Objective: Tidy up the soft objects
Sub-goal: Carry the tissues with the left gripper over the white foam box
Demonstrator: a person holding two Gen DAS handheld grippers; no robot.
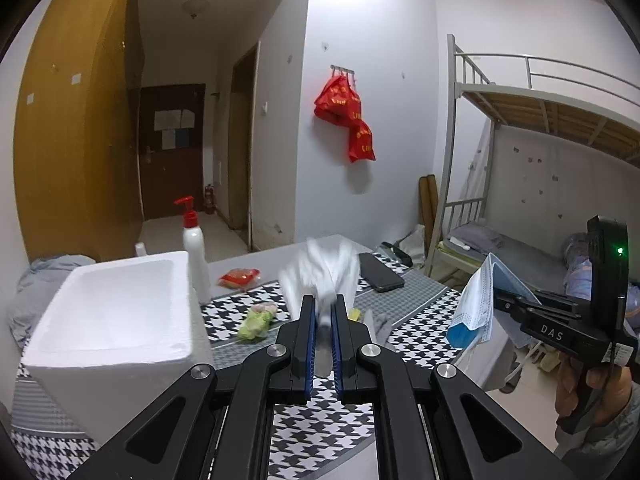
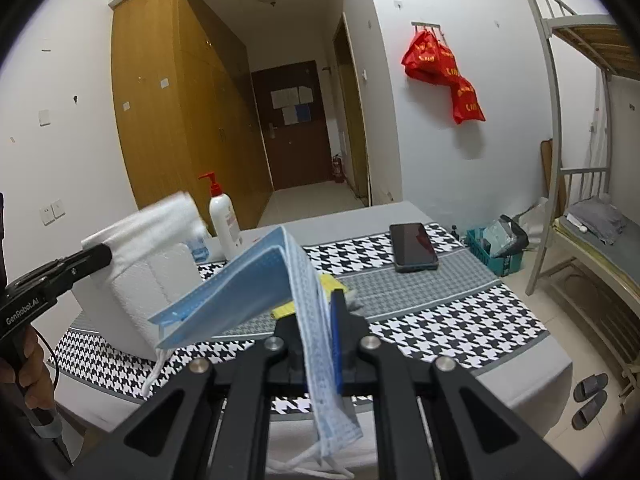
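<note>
The left hand-held gripper (image 1: 324,312) was closed on a folded white cloth, soft and blurred (image 1: 320,268), which stood up out of its blue pads above the middle of the tabletop (image 1: 420,344) with its black-and-white houndstooth cover. The right hand-held gripper (image 2: 326,316) was clamped on a pale blue pleated face mask (image 2: 240,296), held off the tabletop near its right edge; the mask bent over the jaws and drooped on both sides, its white ear loops (image 2: 154,372) dangling.

Both pieces looked very light and limp, so a pinch would carry them, but they would sag, swing and unfold rather than keep a shape. The mask was thin and smooth and seemed likely to slide out of a loose grip; taking it across the pleated middle, not by a loop, looked safest. The white foam box (image 1: 116,308) at the tabletop's left edge stood open, probably the place for them.
</note>
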